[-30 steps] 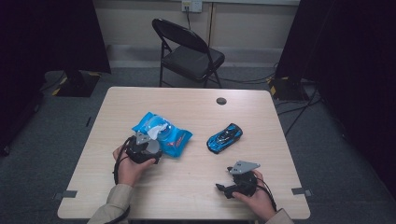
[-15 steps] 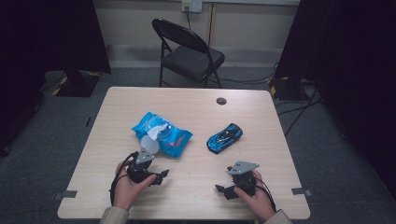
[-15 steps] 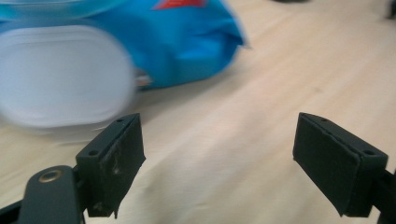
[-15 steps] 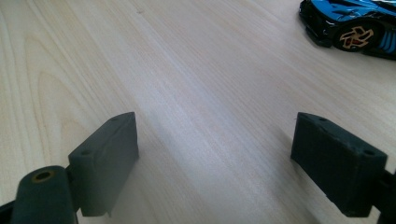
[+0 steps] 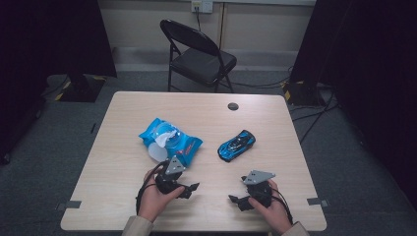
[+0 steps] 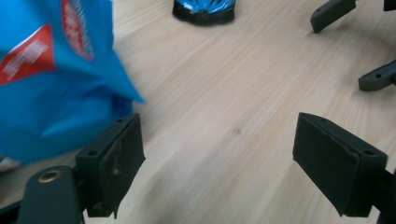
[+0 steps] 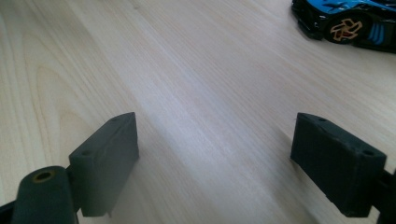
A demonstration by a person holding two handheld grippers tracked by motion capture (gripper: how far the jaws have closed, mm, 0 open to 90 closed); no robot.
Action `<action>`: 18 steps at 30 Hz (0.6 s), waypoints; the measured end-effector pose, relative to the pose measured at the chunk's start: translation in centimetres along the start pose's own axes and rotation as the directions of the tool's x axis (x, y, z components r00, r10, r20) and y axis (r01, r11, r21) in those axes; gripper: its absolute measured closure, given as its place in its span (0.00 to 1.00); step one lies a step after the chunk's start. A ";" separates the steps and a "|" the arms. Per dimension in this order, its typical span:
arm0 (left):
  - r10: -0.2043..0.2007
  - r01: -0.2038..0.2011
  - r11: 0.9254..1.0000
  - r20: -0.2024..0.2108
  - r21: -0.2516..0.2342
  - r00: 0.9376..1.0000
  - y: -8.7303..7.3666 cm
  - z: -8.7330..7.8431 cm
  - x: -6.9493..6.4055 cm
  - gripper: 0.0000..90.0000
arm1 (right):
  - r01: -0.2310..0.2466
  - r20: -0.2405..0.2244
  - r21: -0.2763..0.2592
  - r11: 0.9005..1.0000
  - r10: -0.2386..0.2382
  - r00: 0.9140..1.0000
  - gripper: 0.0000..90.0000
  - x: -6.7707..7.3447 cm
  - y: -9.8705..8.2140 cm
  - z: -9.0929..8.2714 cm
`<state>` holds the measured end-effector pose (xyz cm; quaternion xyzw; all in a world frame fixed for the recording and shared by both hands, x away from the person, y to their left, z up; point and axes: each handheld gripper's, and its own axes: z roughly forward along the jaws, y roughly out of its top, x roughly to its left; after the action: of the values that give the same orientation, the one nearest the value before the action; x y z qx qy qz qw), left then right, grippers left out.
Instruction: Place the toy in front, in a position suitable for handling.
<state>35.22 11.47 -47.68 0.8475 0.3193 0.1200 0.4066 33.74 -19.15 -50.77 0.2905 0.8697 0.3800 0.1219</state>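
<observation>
Item 1, blue wipes packet (image 5: 169, 141): lies flat near the middle of the wooden table (image 5: 123, 118), its white flap turned up; serves as the landmark for this list. In the left gripper view the blue packet (image 6: 51, 79) lies to the left of the near jaw, very close to it; whether they touch is hard to tell through the blur.

Item 2, left gripper (image 5: 189, 189): held in the person's left hand (image 5: 155, 196), just in front of the packet on the person's side, low over the table. Jaws spread wide, with only bare wood between them.

Item 3, right gripper (image 5: 237, 201): held in the right hand (image 5: 273, 209), well to the right of the packet and nearer the table's front edge. Jaws likewise wide apart and empty.

Item 4, blue toy car (image 5: 236, 145): stands on the table to the right of the packet, clear of it, and beyond both grippers.

Item 5, small dark round disc (image 5: 233, 106): on the table beyond the packet, toward the far edge.

Item 6, black folding chair (image 5: 199, 56): on the floor past the far edge of the table, behind the packet.
</observation>
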 end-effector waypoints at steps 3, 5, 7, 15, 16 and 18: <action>0.006 -0.006 1.000 0.016 -0.005 1.000 0.7 0.5 -0.4 0.18 | 0.012 0.017 0.007 1.000 -0.012 1.000 0.17 -0.2 -0.2 -0.5; 0.006 -0.006 1.000 0.025 -0.003 1.000 1.1 0.9 -0.6 0.18 | 0.007 0.013 0.006 1.000 -0.007 1.000 0.17 -0.4 -0.4 -0.8; 0.014 -0.014 1.000 0.031 0.004 0.999 1.4 1.2 -0.7 0.18 | 0.004 0.014 0.008 1.000 -0.004 1.000 0.17 -0.6 -0.7 -1.2; 0.032 -0.033 0.999 0.057 0.008 0.998 3.2 2.8 -1.3 0.18 | -0.041 0.027 -0.012 0.999 0.041 0.999 0.16 -2.2 -1.7 -2.9; 0.036 -0.036 0.999 0.061 0.004 0.998 3.4 3.0 -1.4 0.18 | -0.045 0.030 -0.012 0.999 0.046 0.998 0.17 -2.3 -1.8 -3.1; 0.038 -0.039 0.999 0.061 0.006 0.997 3.9 3.5 -1.3 0.18 | -0.052 0.038 -0.007 0.999 0.052 0.998 0.17 -2.7 -2.3 -3.3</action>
<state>37.56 6.65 -46.91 0.8582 0.2908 0.1010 0.4108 33.53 -23.88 -50.22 0.3200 0.8581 0.3801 0.1295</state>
